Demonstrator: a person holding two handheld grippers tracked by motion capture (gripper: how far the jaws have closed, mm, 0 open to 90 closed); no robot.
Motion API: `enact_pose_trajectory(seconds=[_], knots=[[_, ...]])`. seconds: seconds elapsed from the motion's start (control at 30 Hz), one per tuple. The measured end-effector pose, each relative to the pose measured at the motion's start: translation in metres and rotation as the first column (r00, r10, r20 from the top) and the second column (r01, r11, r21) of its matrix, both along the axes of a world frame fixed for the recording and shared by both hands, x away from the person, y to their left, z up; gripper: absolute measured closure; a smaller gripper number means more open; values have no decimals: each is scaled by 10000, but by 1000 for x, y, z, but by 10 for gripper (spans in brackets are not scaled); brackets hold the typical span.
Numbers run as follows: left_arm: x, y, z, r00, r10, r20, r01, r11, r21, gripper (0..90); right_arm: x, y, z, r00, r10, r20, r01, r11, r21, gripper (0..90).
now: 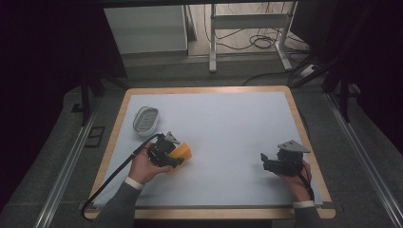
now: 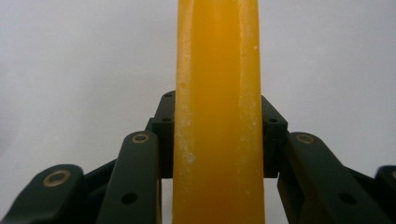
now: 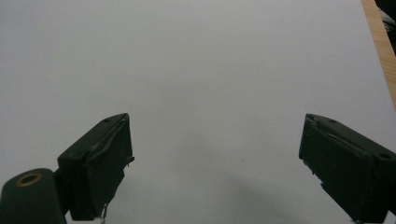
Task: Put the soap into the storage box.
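Orange soap [image 2: 217,116] sits pinched between the left gripper's [image 1: 167,154] jaws; right gripper [image 1: 278,162] idles, jaws wide. Looks mid-carry: next, probably a gentle set-down in the dish [image 1: 145,119].

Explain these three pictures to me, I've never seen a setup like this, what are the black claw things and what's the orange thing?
A person sits at a table covered in white and holds a hand-operated two-jaw gripper in each hand. One picture looks down from above; the other two come from cameras riding on each gripper. The left gripper is clamped on a flat orange bar, perhaps soap, seen edge-on between its jaws. The right gripper is open, with bare white surface between its jaws. A small white slotted dish, maybe a soap dish, lies at the far left.
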State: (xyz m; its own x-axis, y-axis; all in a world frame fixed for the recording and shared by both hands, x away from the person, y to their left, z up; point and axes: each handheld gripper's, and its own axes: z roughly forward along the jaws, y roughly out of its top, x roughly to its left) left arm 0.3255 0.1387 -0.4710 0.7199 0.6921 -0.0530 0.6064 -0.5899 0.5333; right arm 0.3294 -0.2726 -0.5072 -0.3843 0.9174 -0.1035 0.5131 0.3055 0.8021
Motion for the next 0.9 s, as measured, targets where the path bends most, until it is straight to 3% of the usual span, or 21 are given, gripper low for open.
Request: enact_pose_trajectory(seconds=[0.4,0.63,0.9], knots=[[4,12,10,9994,293,204,-290,9995,-143,610,0,-1,0,10000,-22,24,22,10000,15,95],[7,19,16,9964,672,517,-655,9973,-327,610,0,-2,1,10000,-64,37,63,10000,58,94],[11,21,19,9967,684,444,-671,9973,-292,610,0,-4,1,10000,-88,42,88,9999,76,94]])
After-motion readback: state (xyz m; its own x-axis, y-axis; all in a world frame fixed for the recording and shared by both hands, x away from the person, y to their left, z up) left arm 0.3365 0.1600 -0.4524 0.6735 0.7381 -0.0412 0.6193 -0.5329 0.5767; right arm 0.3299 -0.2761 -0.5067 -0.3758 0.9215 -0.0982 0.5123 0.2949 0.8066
